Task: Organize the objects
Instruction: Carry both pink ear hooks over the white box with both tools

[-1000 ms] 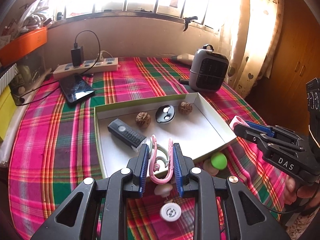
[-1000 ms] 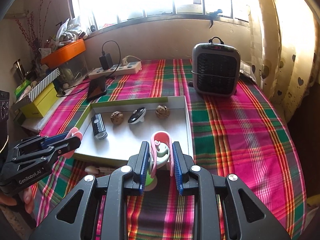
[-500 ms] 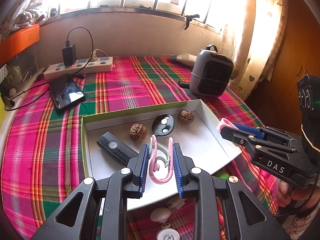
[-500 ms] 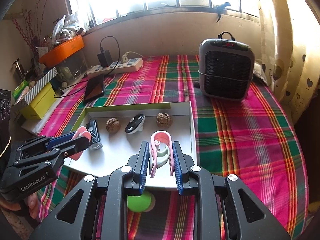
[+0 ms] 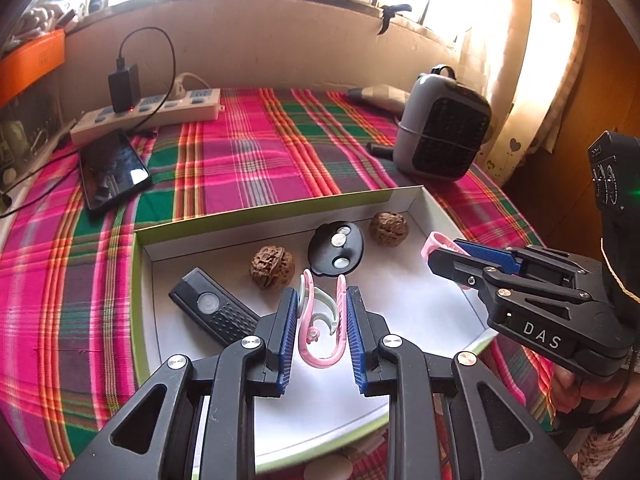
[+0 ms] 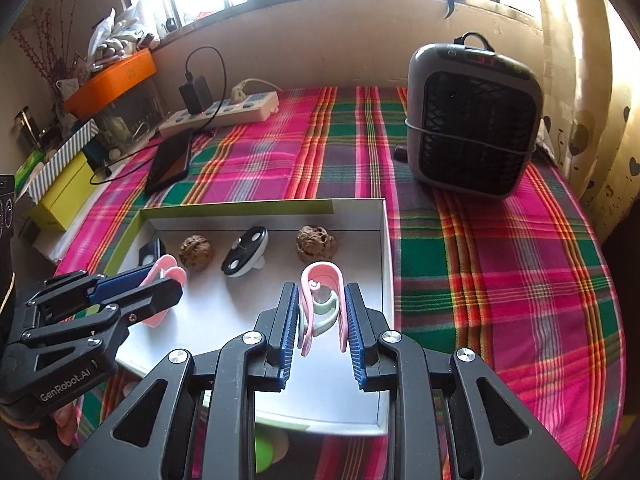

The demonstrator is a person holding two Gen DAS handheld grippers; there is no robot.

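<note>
My left gripper (image 5: 322, 312) is shut on a pink and pale green clip (image 5: 320, 320), held over the white box tray (image 5: 440, 208). My right gripper (image 6: 322, 312) is shut on a second pink clip (image 6: 322, 300), also over the tray (image 6: 382, 240), near its right wall. Each gripper shows in the other's view, the right (image 5: 440, 250) and the left (image 6: 166, 280). In the tray lie two walnuts (image 5: 272, 266) (image 5: 388, 229), a black oval fob (image 5: 336, 248) and a black remote (image 5: 214, 310).
A grey heater (image 6: 472, 120) stands at the back right. A power strip (image 5: 148, 114) with charger and a black phone (image 5: 114, 168) lie at the back left. A green ball (image 6: 266, 450) lies in front of the tray on the plaid cloth (image 6: 500, 260).
Both grippers have moved forward with their clips, from in front of the tray to over its inside. The small objects before the tray have slid out of sight below.
</note>
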